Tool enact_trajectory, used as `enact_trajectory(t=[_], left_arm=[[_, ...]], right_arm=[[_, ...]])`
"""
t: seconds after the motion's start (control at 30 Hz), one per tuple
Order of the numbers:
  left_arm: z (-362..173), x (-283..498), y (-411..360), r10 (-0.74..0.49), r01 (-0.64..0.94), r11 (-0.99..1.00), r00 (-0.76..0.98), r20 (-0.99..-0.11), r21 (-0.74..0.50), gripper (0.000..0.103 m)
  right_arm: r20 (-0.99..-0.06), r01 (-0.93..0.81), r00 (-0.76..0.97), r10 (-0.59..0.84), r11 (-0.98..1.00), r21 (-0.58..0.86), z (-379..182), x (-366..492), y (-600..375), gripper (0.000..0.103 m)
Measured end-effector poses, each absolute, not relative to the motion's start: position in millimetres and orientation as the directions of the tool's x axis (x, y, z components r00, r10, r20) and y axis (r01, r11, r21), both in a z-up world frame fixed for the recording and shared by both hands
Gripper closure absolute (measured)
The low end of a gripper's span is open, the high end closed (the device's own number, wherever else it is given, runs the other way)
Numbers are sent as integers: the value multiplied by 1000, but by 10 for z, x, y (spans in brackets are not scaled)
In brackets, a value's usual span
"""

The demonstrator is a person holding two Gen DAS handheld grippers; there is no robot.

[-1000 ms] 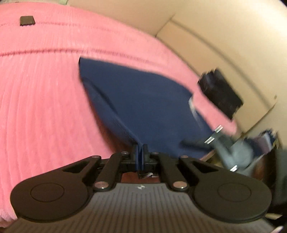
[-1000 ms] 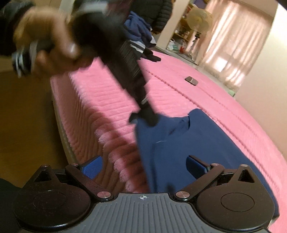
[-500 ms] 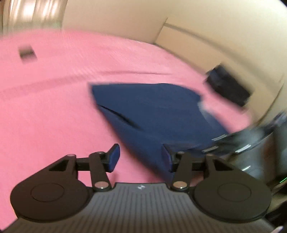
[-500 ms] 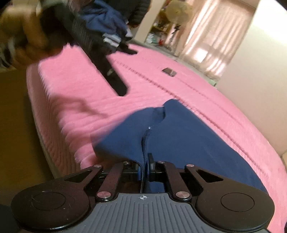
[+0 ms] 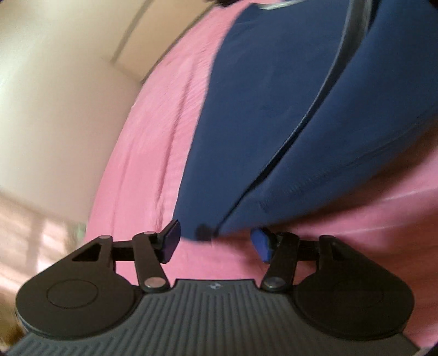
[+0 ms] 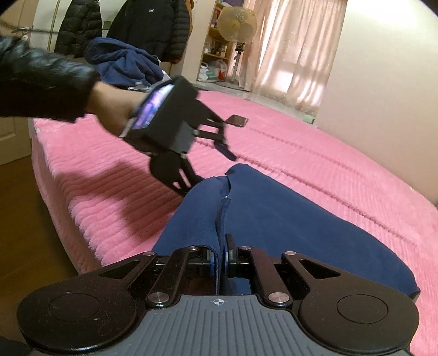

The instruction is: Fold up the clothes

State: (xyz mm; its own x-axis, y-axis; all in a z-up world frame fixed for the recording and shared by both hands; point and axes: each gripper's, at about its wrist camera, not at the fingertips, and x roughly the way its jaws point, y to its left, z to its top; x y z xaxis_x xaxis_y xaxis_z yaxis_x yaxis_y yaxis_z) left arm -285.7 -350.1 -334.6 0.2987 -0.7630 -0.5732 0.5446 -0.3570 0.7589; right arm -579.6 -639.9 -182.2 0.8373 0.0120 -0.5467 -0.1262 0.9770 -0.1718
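A navy blue garment (image 6: pixel 287 219) lies partly folded on the pink bed cover (image 6: pixel 115 175). My right gripper (image 6: pixel 219 260) is shut on the garment's near edge, and a fold of cloth rises between its pads. In the right wrist view my left gripper (image 6: pixel 216 168) hovers open over the garment's far corner, held by a hand in a black sleeve (image 6: pixel 41 87). Seen from the left wrist, the left gripper (image 5: pixel 216 243) stands open just short of the garment (image 5: pixel 273 109), with nothing between its fingers.
A dark phone (image 6: pixel 238 120) lies further back on the bed. A heap of blue clothes (image 6: pixel 120 63) sits beyond the bed, with dark jackets (image 6: pixel 153 24), a fan (image 6: pixel 236 23) and curtains (image 6: pixel 295 49) behind. The bed's edge drops to a wooden floor (image 6: pixel 24 232) on the left.
The left gripper let go of the garment, opened and swung round to its far corner. The right gripper, open a second ago, has shut on the near edge and holds it.
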Motion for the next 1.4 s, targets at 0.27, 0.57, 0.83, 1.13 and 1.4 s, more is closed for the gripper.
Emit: enact_trajectory(t=[0.27, 0.57, 0.83, 1.13, 1.4], left_arm=[[-2715, -3040, -3872, -815, 523, -316, 278, -509, 792, 97], [-2233, -4363, -5126, -900, 346, -360, 117, -420, 866, 98], [-3054, -4910, -5977, -792, 365, -542, 79, -605, 757, 79], [-2513, -4152, -5691, -781, 786, -367, 30, -624, 497, 64], [-2710, -4115, -5936, -735, 831, -381, -6, -678, 406, 65]], right_arm=[[-451, -52, 891, 47, 999, 1, -1679, -6137, -6842, 99], [-300, 241, 945, -133, 901, 361, -1641, -7138, -7772, 99], [-429, 448, 881, -197, 636, 628, -2409, -7656, -8565, 98], [-355, 415, 907, -226, 618, 668, -2303, -7795, -8478, 100], [-350, 436, 899, -261, 582, 686, -2302, -7883, -8453, 100]])
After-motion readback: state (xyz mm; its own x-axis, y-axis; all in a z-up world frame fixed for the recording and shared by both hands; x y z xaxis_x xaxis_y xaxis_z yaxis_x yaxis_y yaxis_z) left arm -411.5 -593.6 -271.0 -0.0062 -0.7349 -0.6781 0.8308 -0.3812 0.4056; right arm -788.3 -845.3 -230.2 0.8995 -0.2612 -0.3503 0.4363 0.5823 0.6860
